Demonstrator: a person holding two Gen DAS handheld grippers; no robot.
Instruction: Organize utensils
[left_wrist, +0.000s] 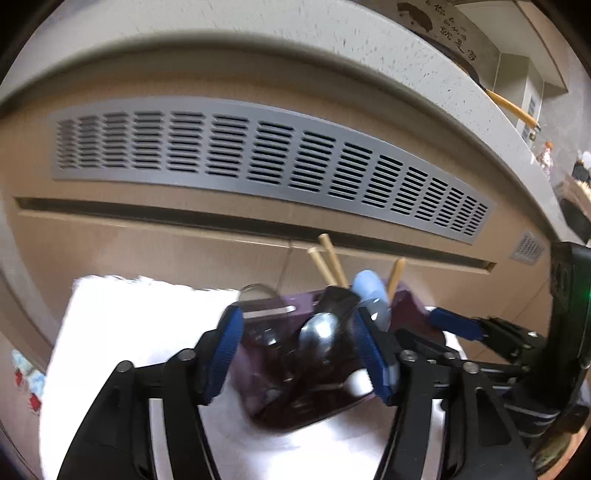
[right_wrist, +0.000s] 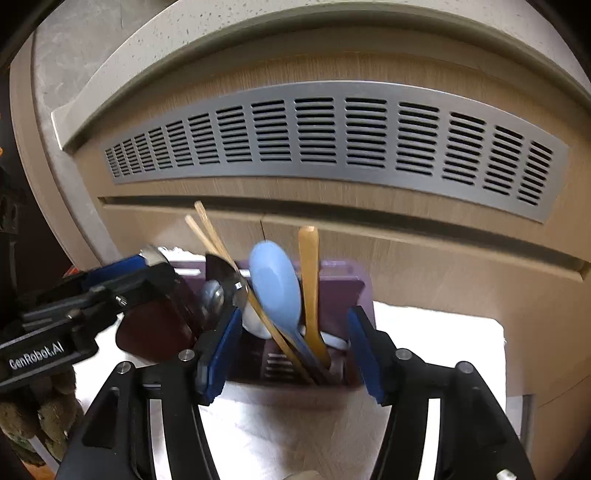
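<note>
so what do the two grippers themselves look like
Both are black angular linkages with silver pivot bolts and ribbed blue finger pads. The left gripper shows white "GenRobot.AI" lettering on its body in the right wrist view. The right gripper has a green light on its housing.

Dim pics, cloth (left_wrist: 140, 332) blown out, edges warped, prob motion blur

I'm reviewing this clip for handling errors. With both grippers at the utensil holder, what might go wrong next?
1. The purple utensil holder looks tilted on the white cloth; a nudge might tip it.
2. The chopsticks and blue spoon lean loosely and may spill out.
3. The left gripper and right gripper sit close together and risk colliding.
</note>
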